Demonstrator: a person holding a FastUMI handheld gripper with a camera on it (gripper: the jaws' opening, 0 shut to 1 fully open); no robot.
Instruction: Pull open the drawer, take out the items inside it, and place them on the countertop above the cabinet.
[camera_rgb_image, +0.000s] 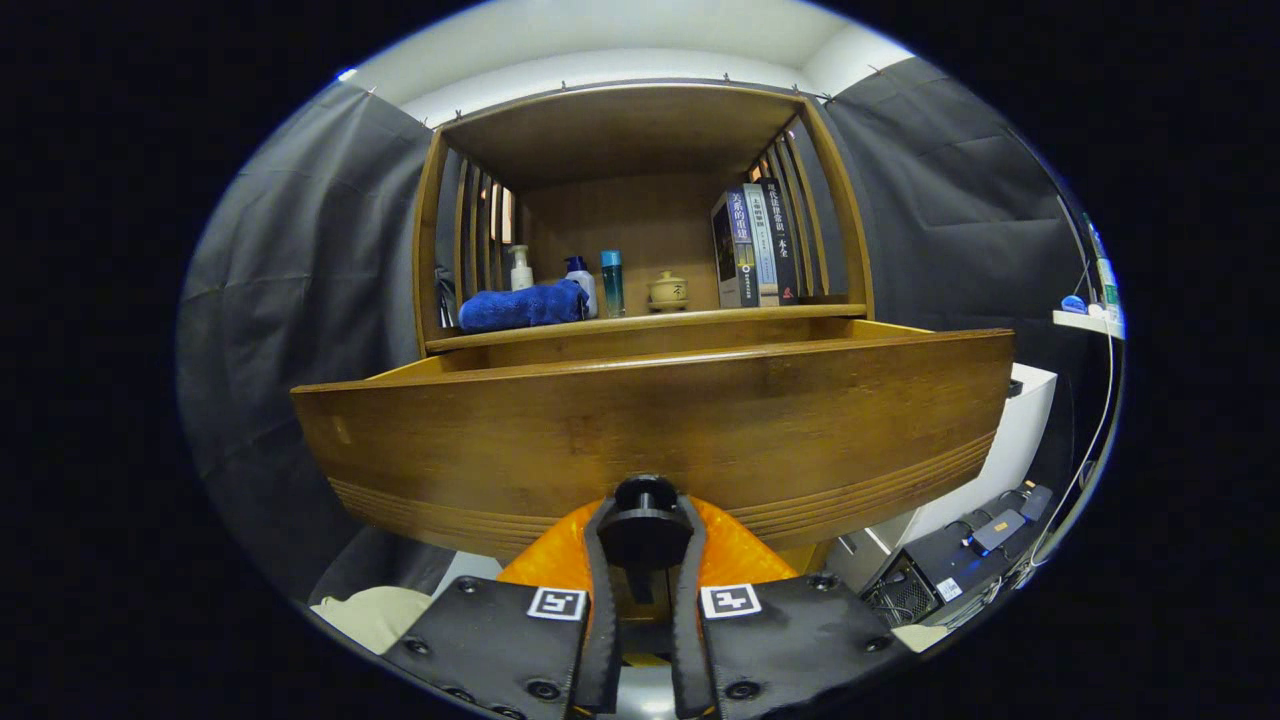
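1. Fingers of the gripper (645, 545) are pinched on the round black knob (645, 500) of the drawer (650, 430). One finger presses on each side of the knob.

2. Straight ahead of the fingers is the drawer front, a wide wooden board. Its long side runs left to right, across the way the fingers point.

3. The drawer looks pulled out, since its side walls run back to the cabinet (640, 130). The front board hides what lies inside, so the items cannot be seen.

4. To get the items, the gripper would likely have to let go of the knob, go up over the top edge of the board, then reach down behind it.

5. The countertop (650, 318) sits above and behind the drawer. It is a flat wooden shelf with a curved front edge.

6. On it rest a soft blue towel (522, 305), a white pump bottle (520, 268), a second white bottle (583, 280), a thin teal bottle (612, 282), and a small round pot (667, 291) with a lid.

7. Three books (755, 245) stand upright at the right end of the countertop, beside wooden slats.

8. The drawer wood is smooth and brown, with thin grooves low on the front. The knob looks hard and shiny.
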